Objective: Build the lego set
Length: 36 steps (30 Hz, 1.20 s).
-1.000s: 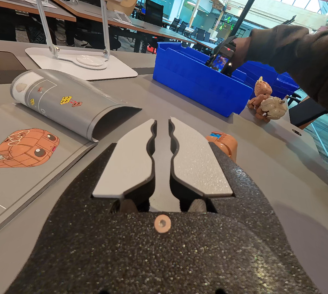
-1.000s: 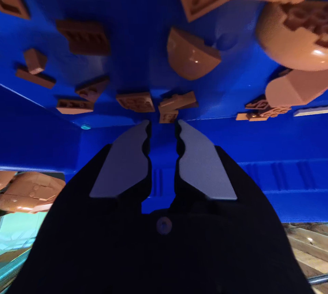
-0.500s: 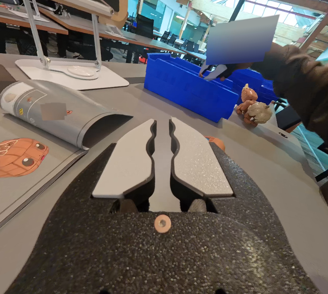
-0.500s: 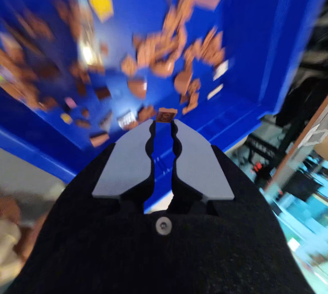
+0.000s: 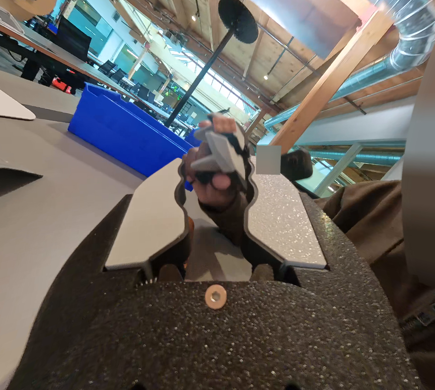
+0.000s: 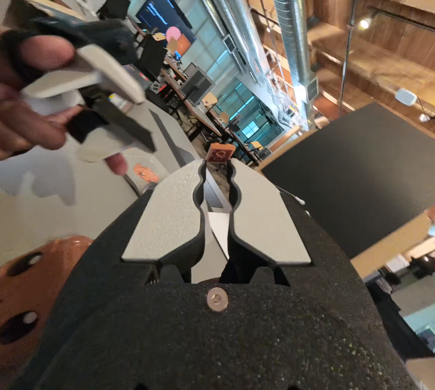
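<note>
My right gripper (image 6: 216,162) has its jaws clamped on a small brown lego brick (image 6: 220,153), pinched at the very tips and tilted, held up in the air above the grey desk (image 6: 47,214). Only the right wrist view shows that brick; in the left wrist view the right gripper (image 5: 219,150) appears from outside, wrapped in a hand (image 5: 211,181), and the brick cannot be made out there. My left gripper (image 5: 216,167) has its jaws spread wide with nothing between them, framing that hand and its brown sleeve (image 5: 367,218).

The blue bin (image 5: 122,129) shows only in the left wrist view, standing on the desk beyond and left of the left gripper; its inside is hidden by the near wall. The right wrist view alone shows the brown lego model (image 6: 35,284), cut off at the lower left corner beside the right gripper's body, with dark eye-like spots. An orange picture on a booklet page (image 6: 144,172) lies on the desk beyond the model, mostly hidden by the jaws.

The left gripper as seen from the right (image 6: 98,105) is blurred, so its detail is hard to read. A sliver of orange (image 5: 190,224) peeks beside the left jaw; I cannot tell what it is. Bare desk lies open left of the left gripper, up to the bin.
</note>
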### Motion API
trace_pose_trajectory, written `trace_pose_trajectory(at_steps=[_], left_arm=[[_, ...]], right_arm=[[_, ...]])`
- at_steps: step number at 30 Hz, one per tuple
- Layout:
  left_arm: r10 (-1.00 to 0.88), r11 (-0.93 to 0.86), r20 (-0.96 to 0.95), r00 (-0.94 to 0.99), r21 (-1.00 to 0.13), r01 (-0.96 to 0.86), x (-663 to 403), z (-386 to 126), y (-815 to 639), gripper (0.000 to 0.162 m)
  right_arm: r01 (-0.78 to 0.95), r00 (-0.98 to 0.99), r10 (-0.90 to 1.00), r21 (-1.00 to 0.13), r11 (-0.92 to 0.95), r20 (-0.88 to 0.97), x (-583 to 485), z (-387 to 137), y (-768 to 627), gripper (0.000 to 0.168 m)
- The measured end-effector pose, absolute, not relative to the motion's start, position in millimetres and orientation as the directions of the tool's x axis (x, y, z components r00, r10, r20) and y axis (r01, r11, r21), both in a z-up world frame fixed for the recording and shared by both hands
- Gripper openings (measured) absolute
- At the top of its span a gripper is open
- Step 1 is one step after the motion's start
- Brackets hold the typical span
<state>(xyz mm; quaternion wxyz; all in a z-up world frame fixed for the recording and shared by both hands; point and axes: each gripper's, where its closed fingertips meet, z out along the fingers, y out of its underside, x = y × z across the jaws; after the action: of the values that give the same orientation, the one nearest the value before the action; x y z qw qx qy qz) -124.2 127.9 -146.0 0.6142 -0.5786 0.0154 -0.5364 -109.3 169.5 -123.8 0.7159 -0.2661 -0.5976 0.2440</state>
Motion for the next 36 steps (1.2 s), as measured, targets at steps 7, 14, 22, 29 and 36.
trace_pose_trajectory(at_steps=[7,14,22,29,36], left_arm=[[-0.598,-0.217,0.603,0.528,-0.756,0.617,-122.7,-152.2,139.4,0.052],[-0.607,-0.231,0.574,0.55,-0.789,0.569,-103.1,-155.9,142.7,0.051],[-0.585,-0.25,0.566,0.581,-0.807,0.535,-94.7,-165.9,146.4,0.041],[-0.574,-0.221,0.566,0.592,-0.803,0.554,-101.0,-166.2,145.8,0.025],[-0.567,-0.196,0.51,0.647,-0.846,0.495,-101.9,-171.9,146.0,0.024]], right_arm=[[-0.029,0.131,0.624,-0.626,0.779,0.771,-121.6,-149.4,149.4,0.016],[-0.019,0.092,0.609,-0.61,0.792,0.788,-123.6,-163.3,143.8,0.016],[-0.009,0.094,0.626,-0.628,0.778,0.774,-122.1,-166.4,147.1,0.016],[0.02,0.074,0.627,-0.629,0.777,0.776,-124.1,-173.7,148.0,0.016],[0.034,0.036,0.654,-0.655,0.755,0.755,-124.4,-178.9,147.3,0.017]])
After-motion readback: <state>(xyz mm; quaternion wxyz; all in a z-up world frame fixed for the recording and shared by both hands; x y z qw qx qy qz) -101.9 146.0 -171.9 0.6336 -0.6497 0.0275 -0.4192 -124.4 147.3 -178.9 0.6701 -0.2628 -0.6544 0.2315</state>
